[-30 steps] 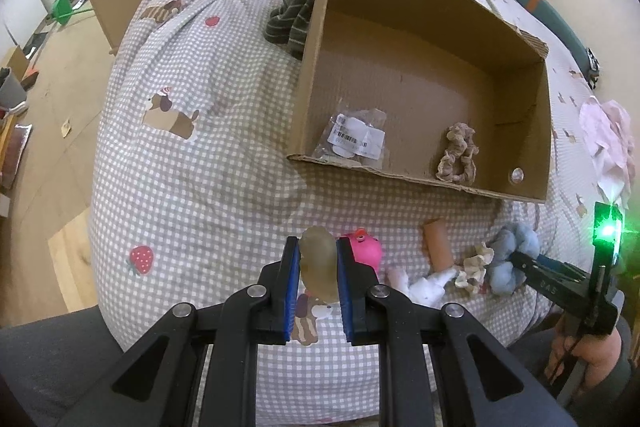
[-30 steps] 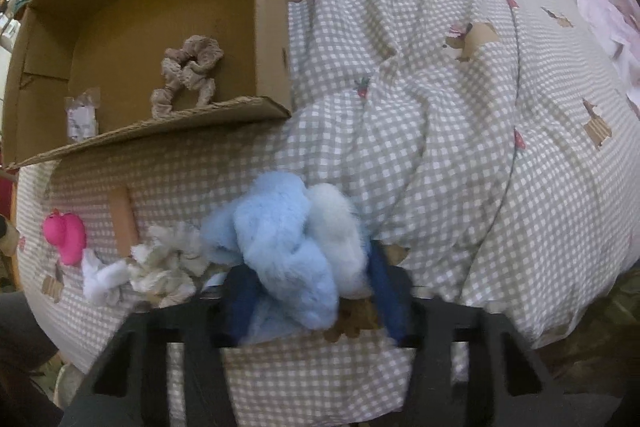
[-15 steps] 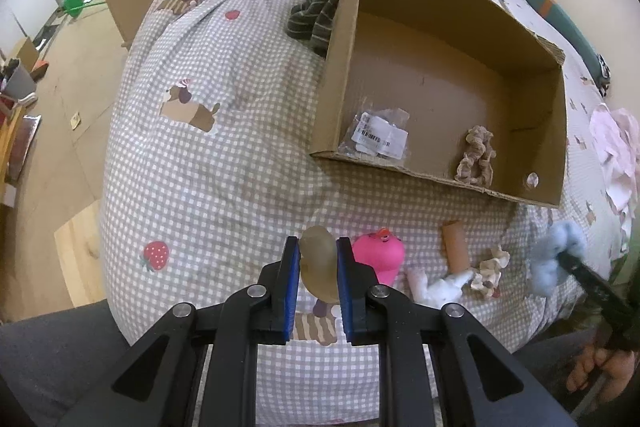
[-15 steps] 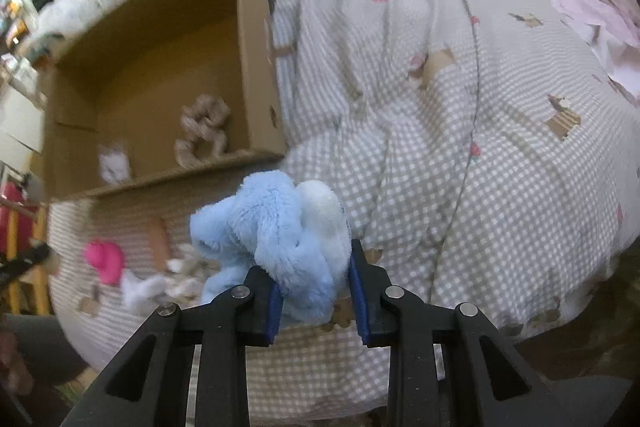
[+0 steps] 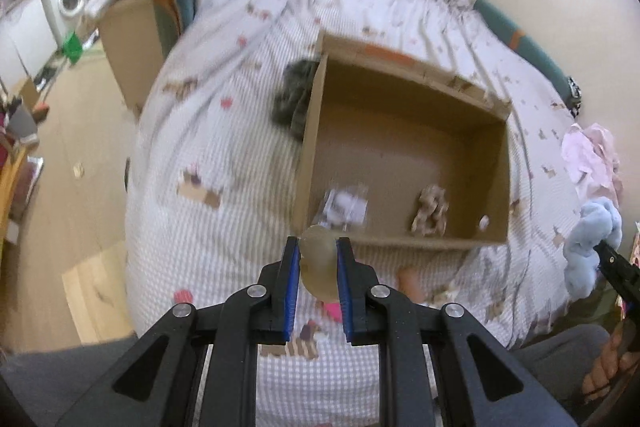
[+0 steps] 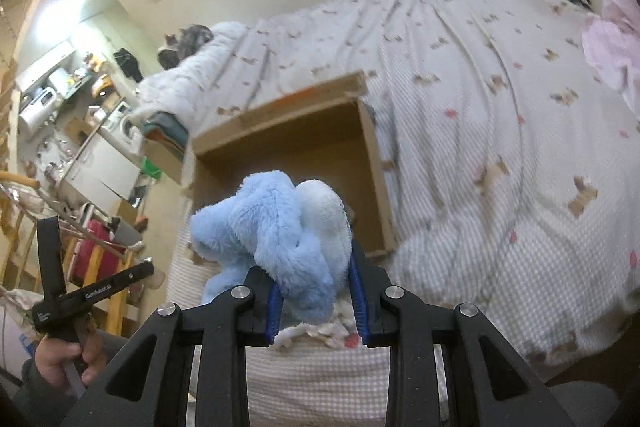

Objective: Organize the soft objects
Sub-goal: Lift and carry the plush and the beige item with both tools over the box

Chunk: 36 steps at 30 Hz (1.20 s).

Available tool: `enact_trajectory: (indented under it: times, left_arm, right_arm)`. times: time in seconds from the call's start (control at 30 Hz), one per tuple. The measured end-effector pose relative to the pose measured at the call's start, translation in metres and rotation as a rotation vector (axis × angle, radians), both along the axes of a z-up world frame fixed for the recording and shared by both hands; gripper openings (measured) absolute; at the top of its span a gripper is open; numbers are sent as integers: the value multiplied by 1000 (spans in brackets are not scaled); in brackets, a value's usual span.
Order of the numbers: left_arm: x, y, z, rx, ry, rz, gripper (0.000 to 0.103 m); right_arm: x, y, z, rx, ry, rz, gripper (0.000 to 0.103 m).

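Both tongs loaded, box [image 5: 400, 147] ahead
L gripper [image 5: 318, 263] clamps blob [image 5: 318, 259], long axis upright btw pads; R gripper [image 6: 316, 291] squeezes blue plush [image 6: 280, 227], bulk pointing up-left.

Two grippers are counted — the left gripper [image 5: 318, 267], in which one yellowish squishy ball [image 5: 319, 259] is clamped, and the right gripper [image 6: 316, 301], in which one fluffy blue plush toy [image 6: 280, 227] is gripped. One open cardboard box [image 5: 308, 131] is seen on the checked bedspread [image 5: 208, 227], and three things are counted inside it — one clear plastic packet [image 5: 346, 205], one beige scrunchie [image 5: 430, 211] and one small round white thing [image 5: 484, 223]. Outside the box are counted one dark striped garment [image 5: 292, 99] against its left wall, one pink toy [image 5: 332, 309] partly hidden behind the left fingers, one tan cylinder [image 5: 410, 279], and one pink cloth [image 5: 592, 155] at the right.
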<state>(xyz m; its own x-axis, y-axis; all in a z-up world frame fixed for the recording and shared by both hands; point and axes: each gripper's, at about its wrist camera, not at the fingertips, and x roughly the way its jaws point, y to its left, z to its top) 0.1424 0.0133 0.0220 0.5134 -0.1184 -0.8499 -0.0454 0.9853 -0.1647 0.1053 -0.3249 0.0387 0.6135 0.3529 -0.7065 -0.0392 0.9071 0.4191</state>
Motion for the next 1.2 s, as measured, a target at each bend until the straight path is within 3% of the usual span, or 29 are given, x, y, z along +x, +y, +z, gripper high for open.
enact_trajectory:
  times: [0.17,0.3,0.7,0.83,0.93,1.03,1.2]
  left_arm:
    - [12,-6,21,21,-51,-22,16]
    - [32,-12,21,39,-48,-46,16]
    - [84,-41,11,77,-52,-103,16]
    - [97,-50,-3,94,-74,-110,16]
    - [105,-56,-26,185,-135,-121,16]
    - [112,-56,-56,178,-94,-127,16]
    - [114,-63,-71,167,-53,-150,17]
  right_arm:
    - [11,19,14,-1,-34,20,31]
    - [27,26,15,2,-48,24,31]
    - [89,42,-27,-1,13,25,31]
    - [100,40,-48,23,16,9,31]
    - [106,39,-68,18,36,-13,31]
    - [111,42,-80,-15,66,-14,31]
    - [116,51,-94,-75,116,25,31]
